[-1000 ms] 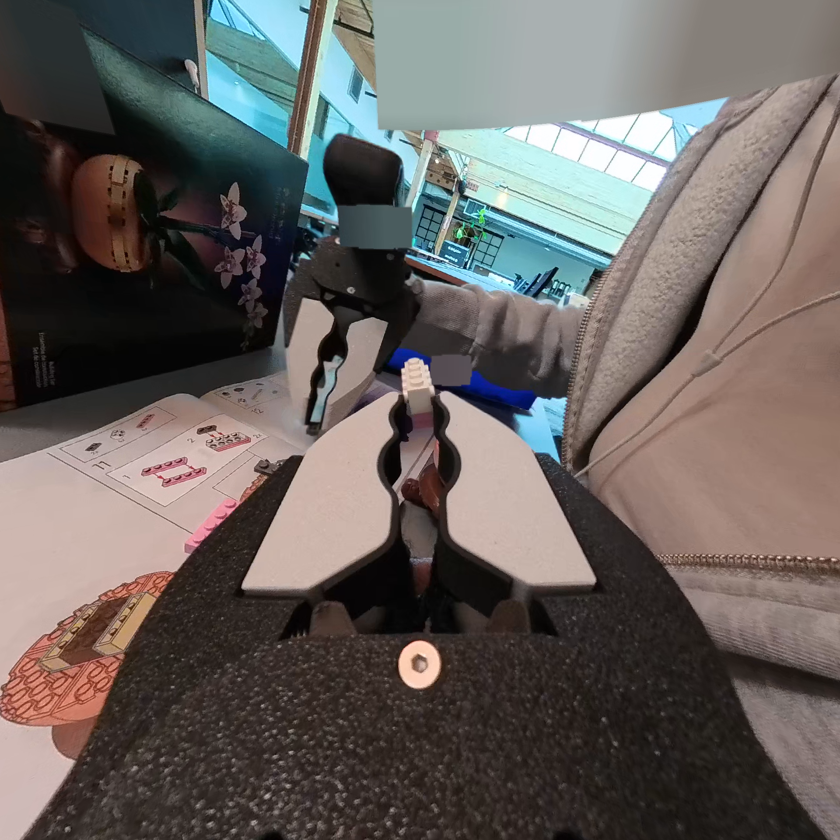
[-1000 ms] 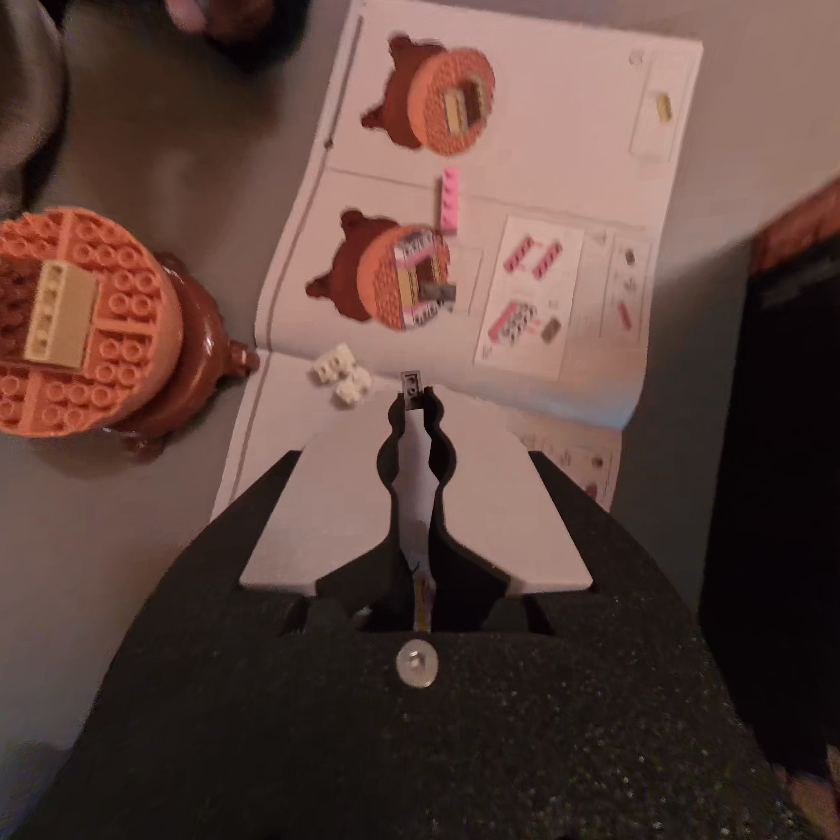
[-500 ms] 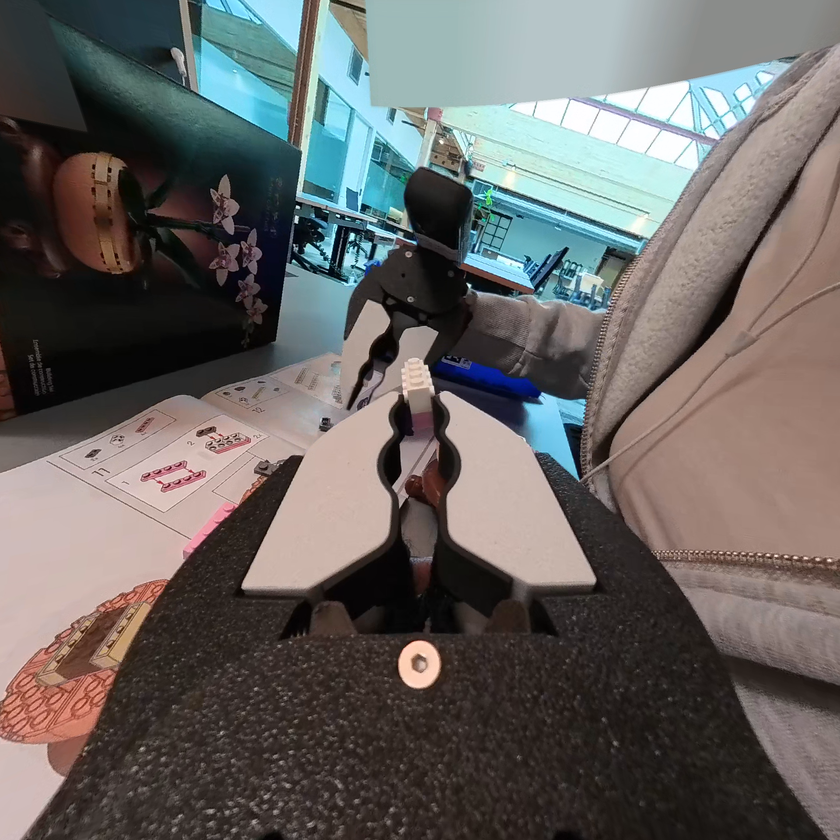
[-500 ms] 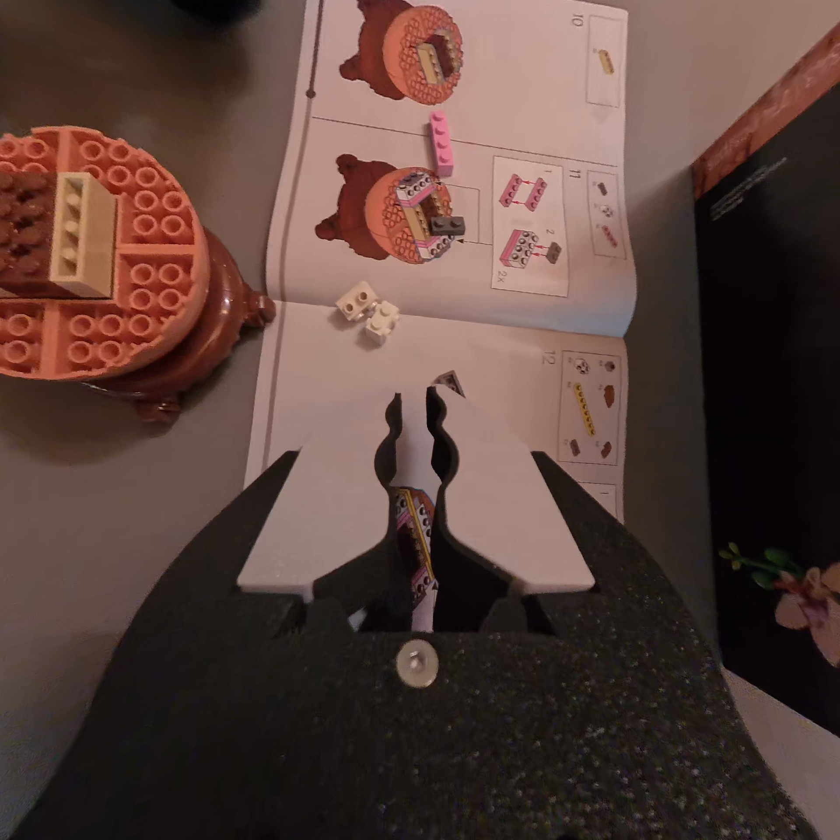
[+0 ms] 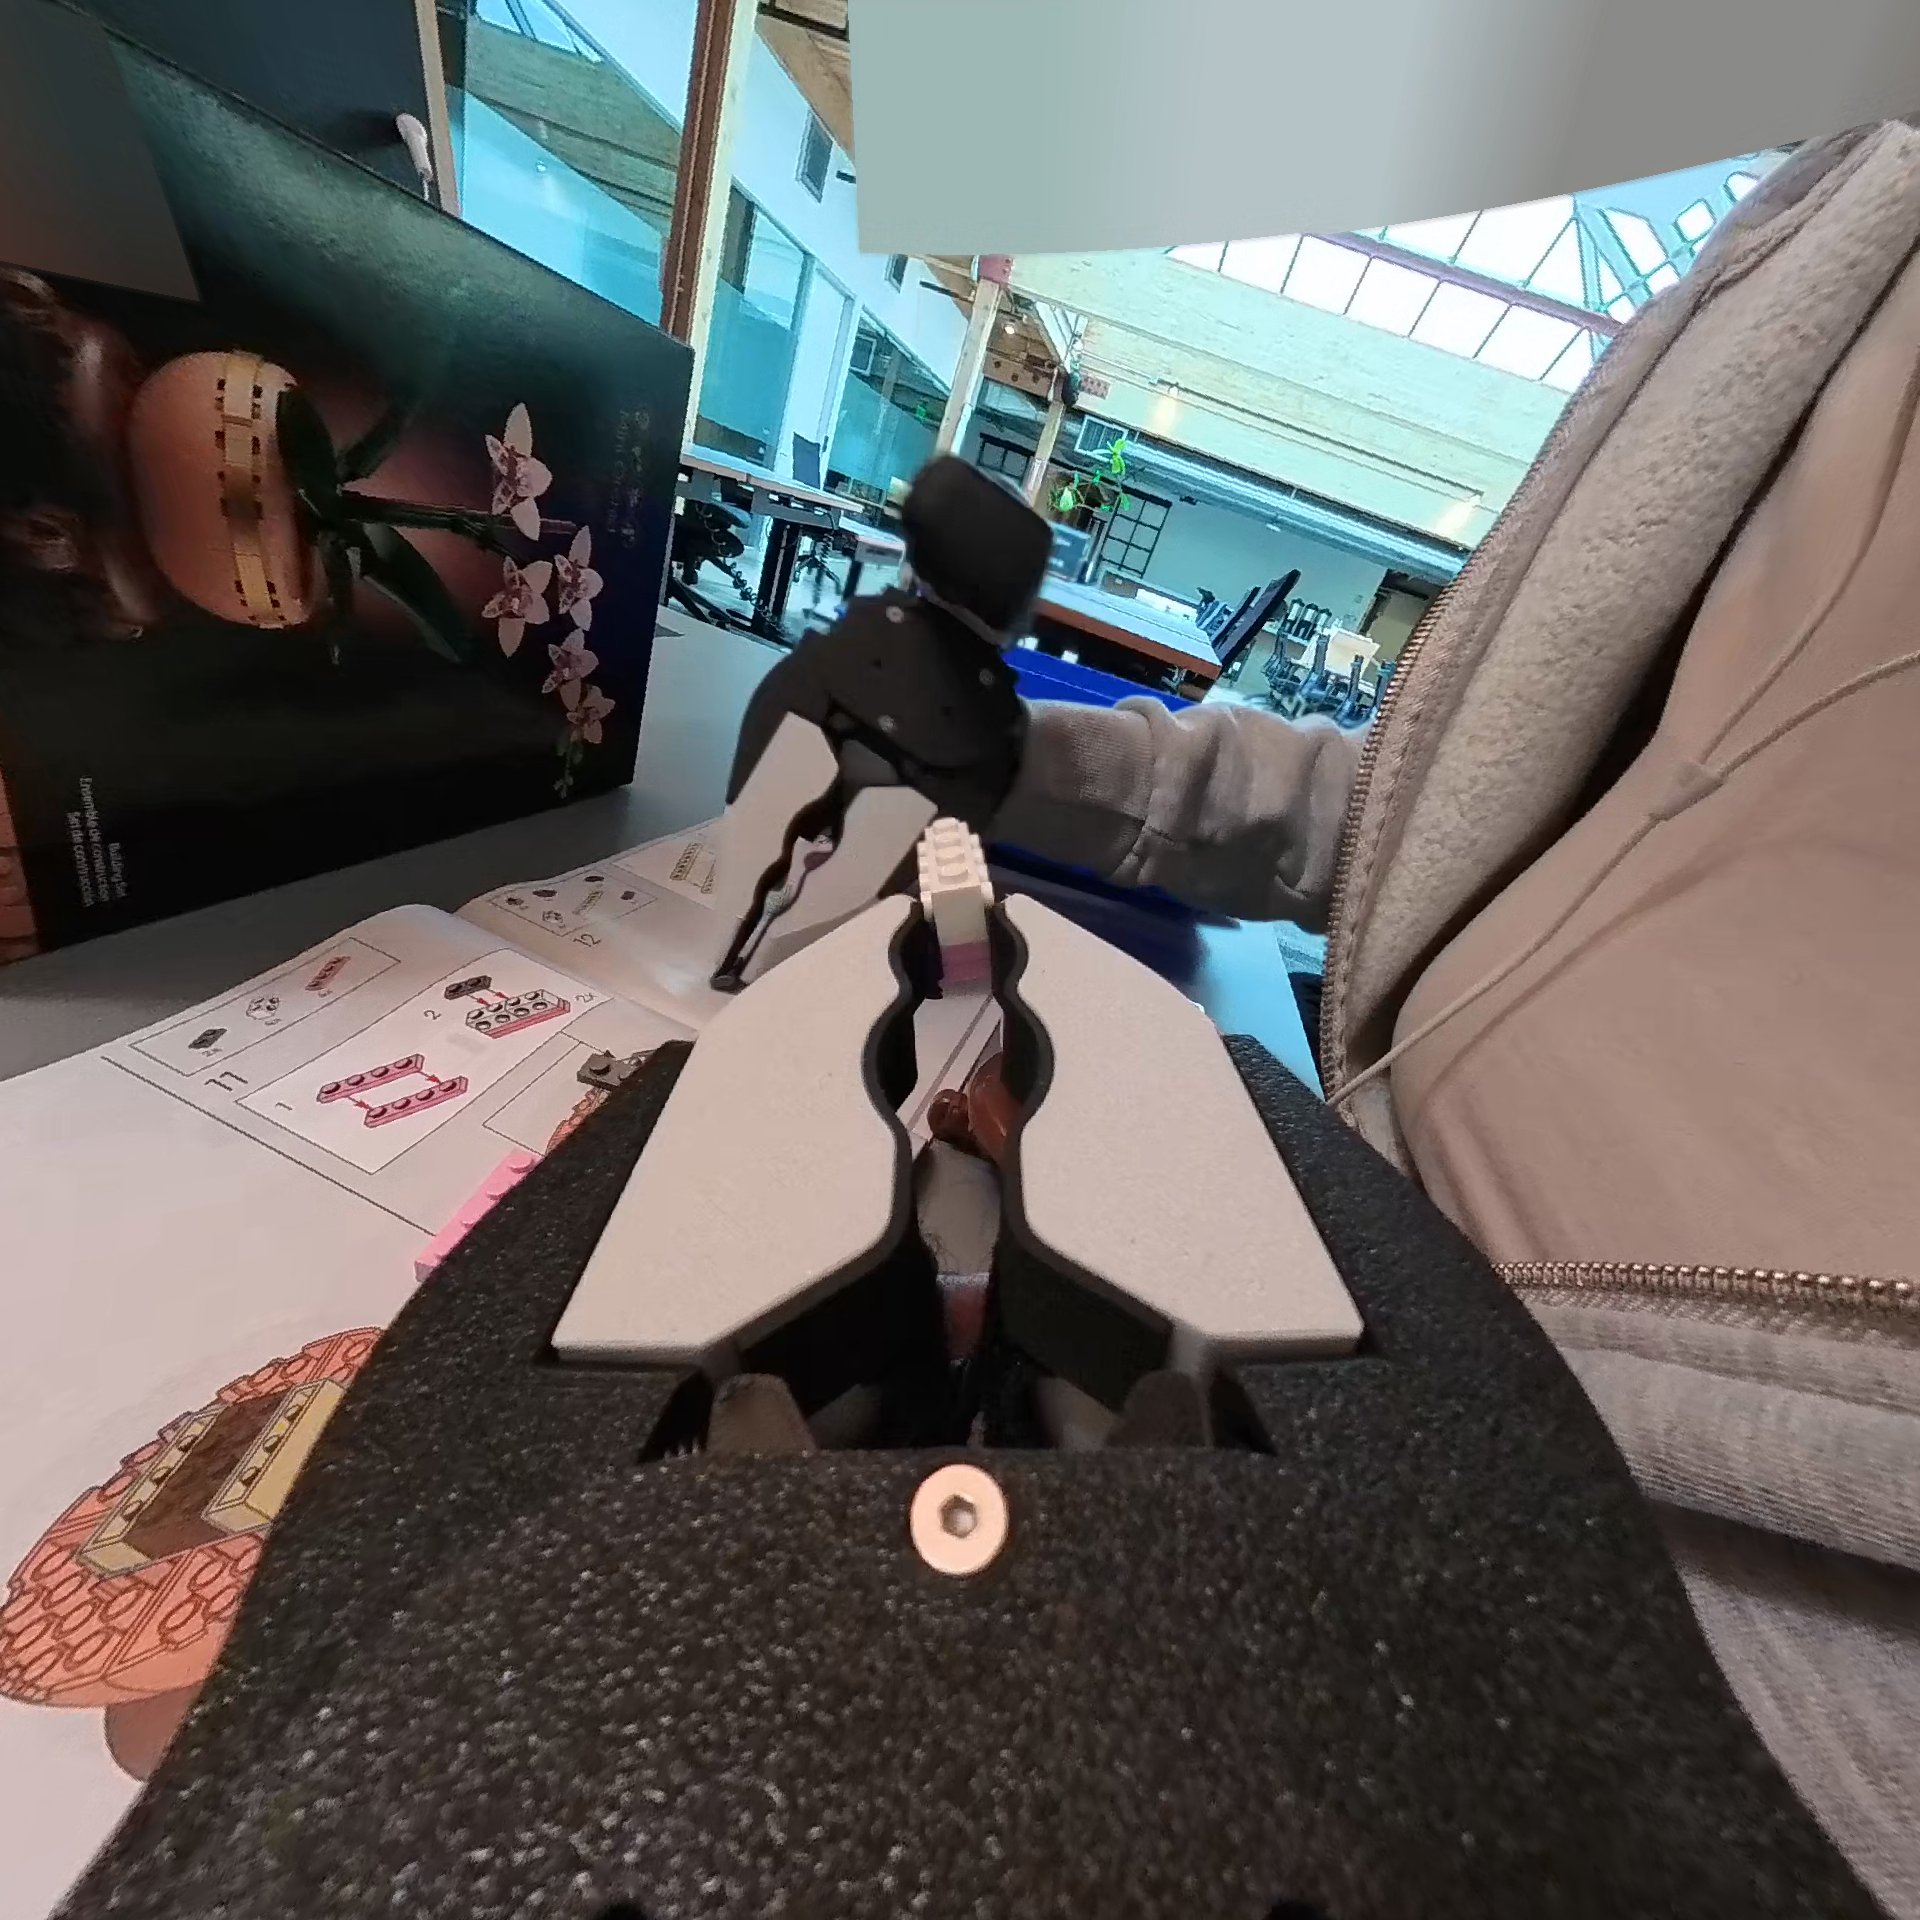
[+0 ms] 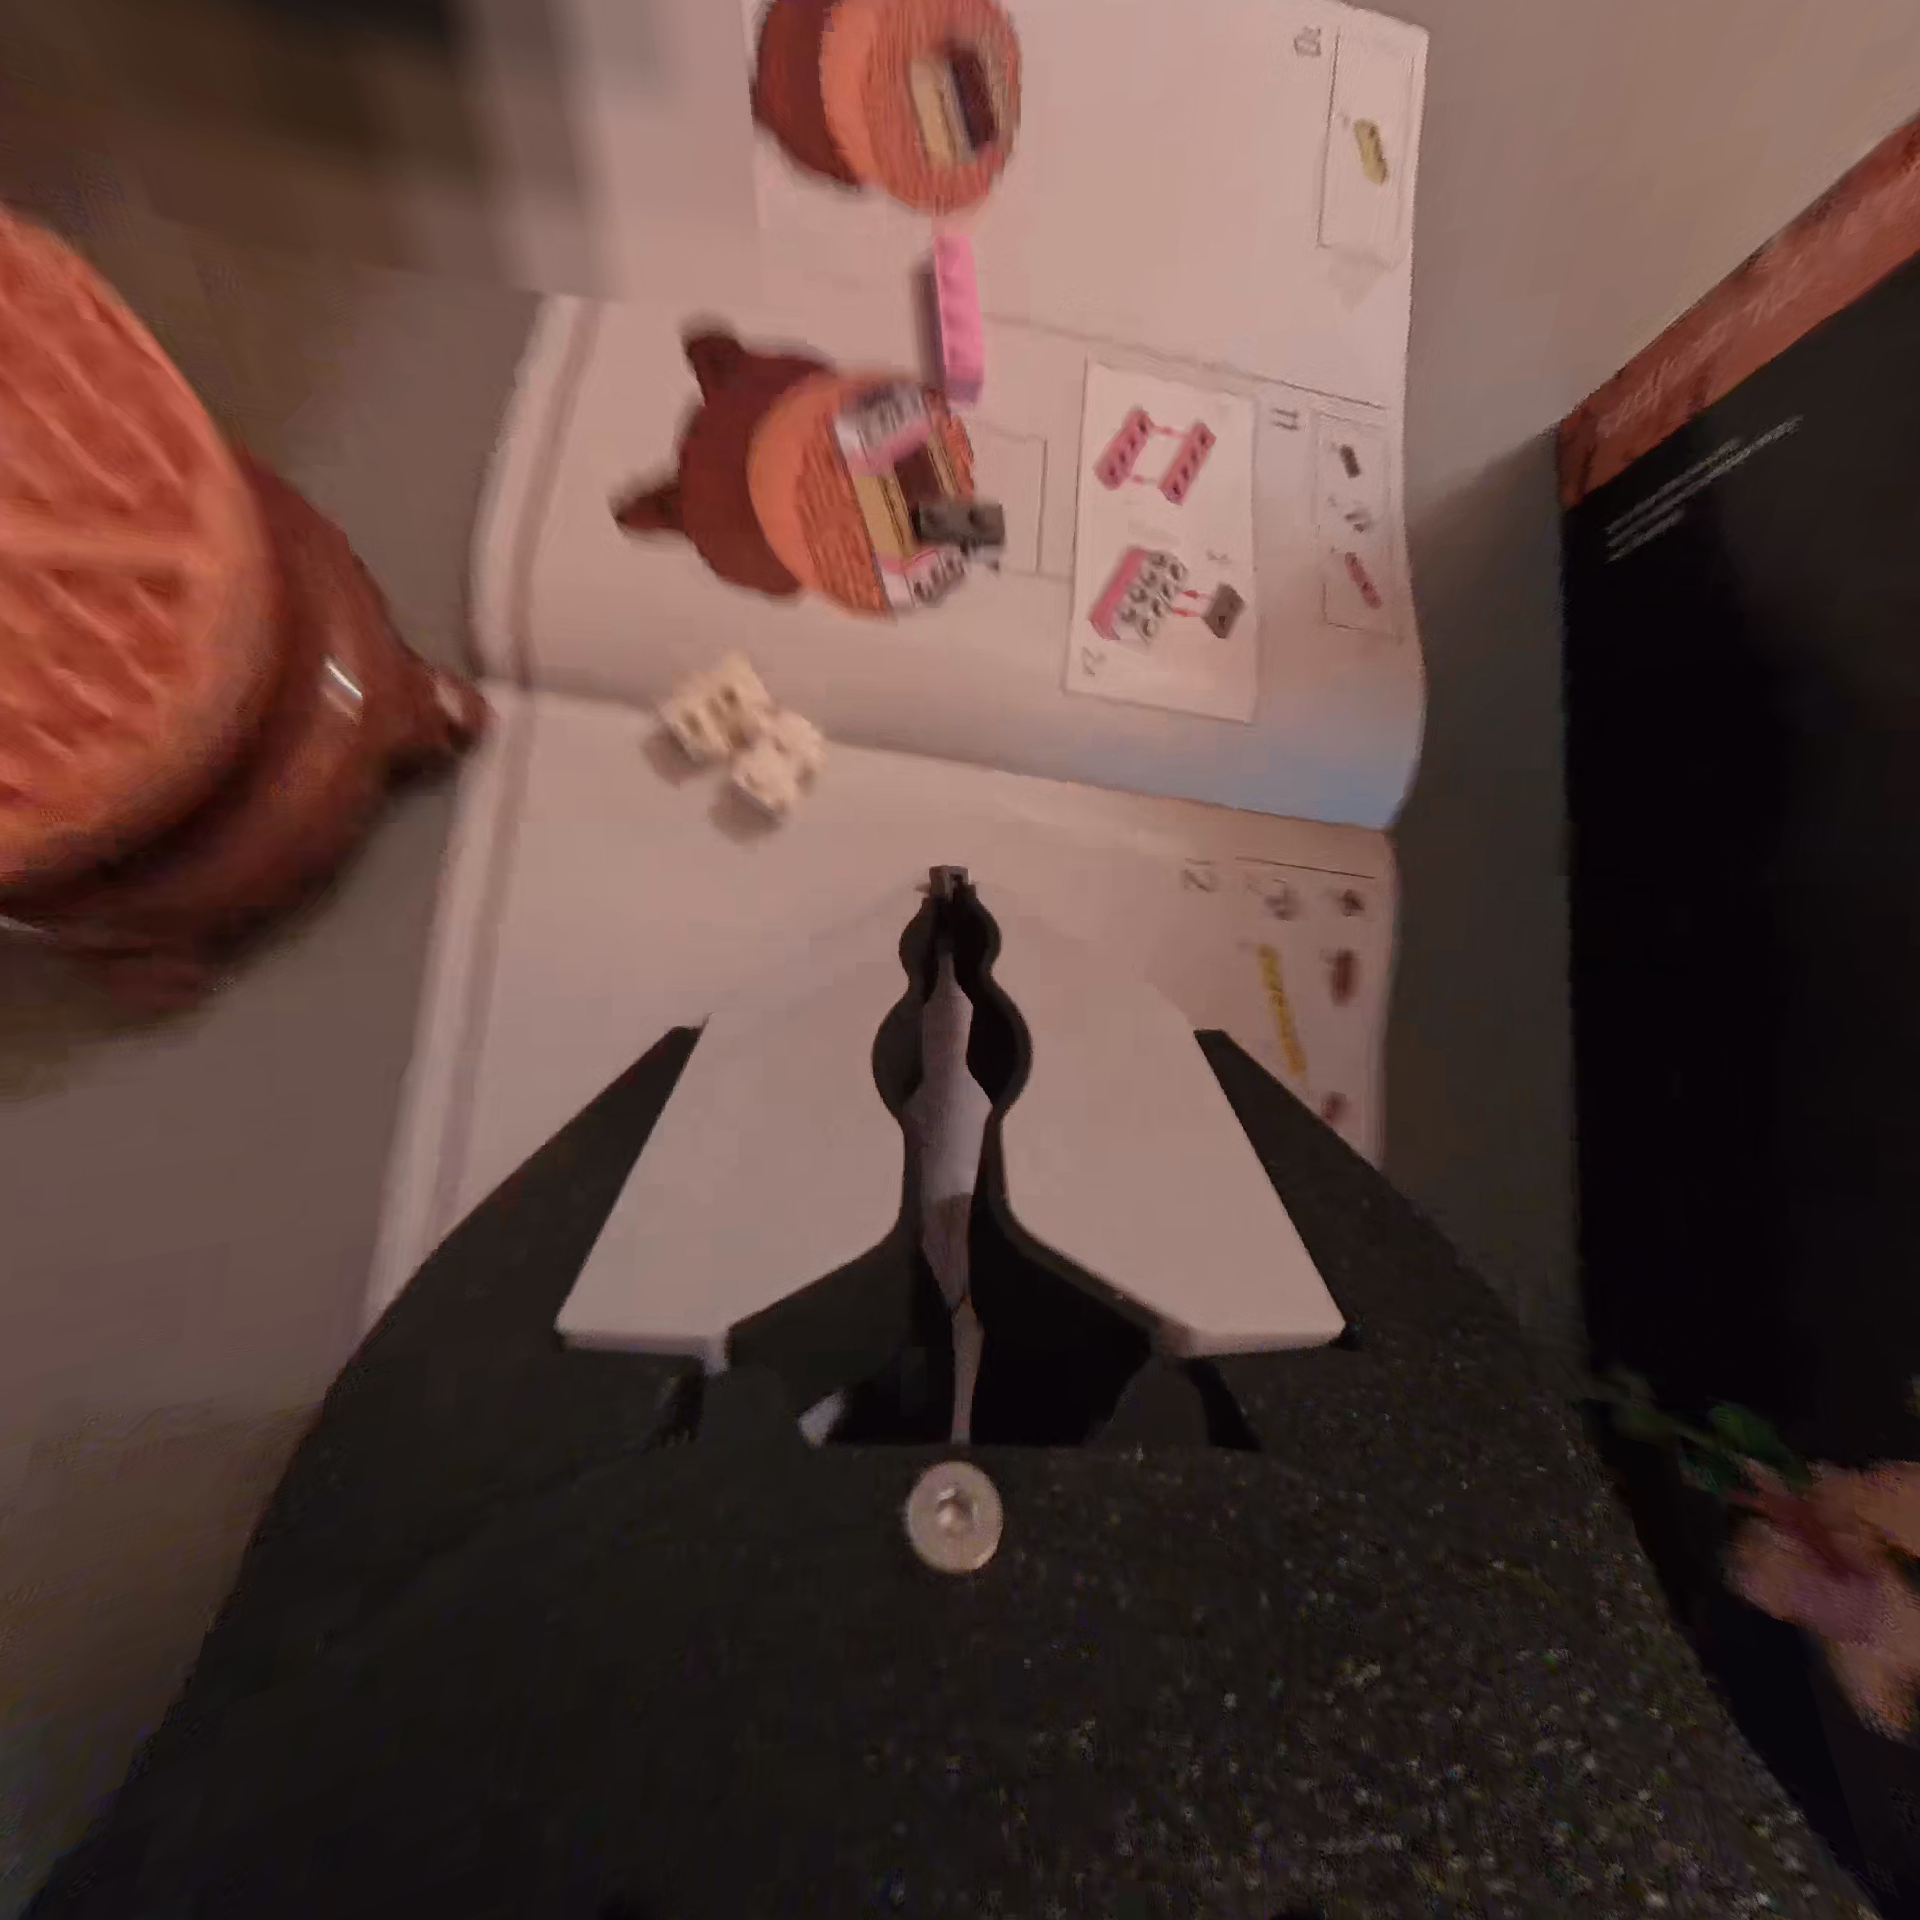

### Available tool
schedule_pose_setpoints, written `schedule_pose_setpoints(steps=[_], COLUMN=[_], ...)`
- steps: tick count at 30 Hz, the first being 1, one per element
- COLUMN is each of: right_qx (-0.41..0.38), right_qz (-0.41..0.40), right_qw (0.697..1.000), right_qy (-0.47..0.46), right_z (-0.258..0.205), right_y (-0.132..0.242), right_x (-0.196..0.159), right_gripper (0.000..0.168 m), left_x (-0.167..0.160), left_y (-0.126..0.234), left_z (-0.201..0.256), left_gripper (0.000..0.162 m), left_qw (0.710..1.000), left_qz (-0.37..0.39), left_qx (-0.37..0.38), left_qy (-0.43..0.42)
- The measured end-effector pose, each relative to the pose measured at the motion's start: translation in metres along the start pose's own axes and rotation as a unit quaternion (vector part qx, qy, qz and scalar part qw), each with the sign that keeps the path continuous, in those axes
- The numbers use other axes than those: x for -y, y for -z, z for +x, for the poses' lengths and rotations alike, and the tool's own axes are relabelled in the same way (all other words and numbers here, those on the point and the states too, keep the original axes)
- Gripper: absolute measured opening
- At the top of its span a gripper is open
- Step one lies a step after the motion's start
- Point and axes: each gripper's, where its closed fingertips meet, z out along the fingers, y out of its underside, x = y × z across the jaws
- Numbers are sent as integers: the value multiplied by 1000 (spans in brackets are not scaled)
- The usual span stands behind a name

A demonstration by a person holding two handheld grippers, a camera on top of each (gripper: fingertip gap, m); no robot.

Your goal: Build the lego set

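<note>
My left gripper [image 5: 954,925] is shut on a white brick [image 5: 951,868] with a pink layer under it, held up above the open instruction booklet [image 5: 156,1195]. My right gripper [image 6: 948,906] is shut on a small dark grey piece [image 6: 948,881], with its tips down on the booklet page [image 6: 644,935]. It also shows in the left wrist view [image 5: 774,904], beyond the white brick. The round orange and brown pot build [image 6: 114,623] stands left of the booklet. The right wrist view is blurred.
On the booklet lie two small white bricks [image 6: 743,743], a pink brick [image 6: 958,312] and a dark grey plate [image 6: 961,523]. The black set box [image 5: 312,623] stands behind the booklet. A person's hooded top [image 5: 1610,935] fills the right.
Half a second ago my right gripper was open with the small dark piece lying by its tip. Now it is closed on it. My left gripper has kept its hold.
</note>
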Motion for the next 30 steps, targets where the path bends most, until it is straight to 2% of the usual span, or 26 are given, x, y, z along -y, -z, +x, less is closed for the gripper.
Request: schedule_pose_setpoints(steps=[2,4,6,8,11,15,19,22,27,30], right_qx=[128,196,201,203,154,140,106,44,33,31], right_qz=[27,2,-52,-47,-63,-49,-2,-21,-55,-54], right_qw=[981,955,947,941,952,959,981,995,995,996], right_qy=[-140,-223,-244,-266,-255,-242,-163,-90,-75,-62], right_z=[-17,-25,-25,-21,-5,-3,-6,-8,-14,-12], right_y=[5,7,2,-1,0,1,11,10,2,1], right_x=[13,11,-4,-1,-9,-9,3,-2,-11,-10], right_gripper=[2,2,3,3,3,4,13,21,17,7], left_x=[0,0,1,2,3,3,4,4,1,0], left_y=[0,0,1,2,2,2,3,3,-1,-1], left_z=[0,0,0,0,-1,0,-1,0,2,4], left_gripper=[10,10,10,10,10,10,10,10,10,10], left_qw=[1000,1000,1000,1000,1000,1000,1000,1000,1000,1000], left_qz=[0,1,5,9,13,13,18,15,3,-1], left_qx=[-1,-2,-3,-5,-6,-10,-8,-9,-13,-15], left_qy=[0,0,2,5,8,10,11,8,-6,-13])
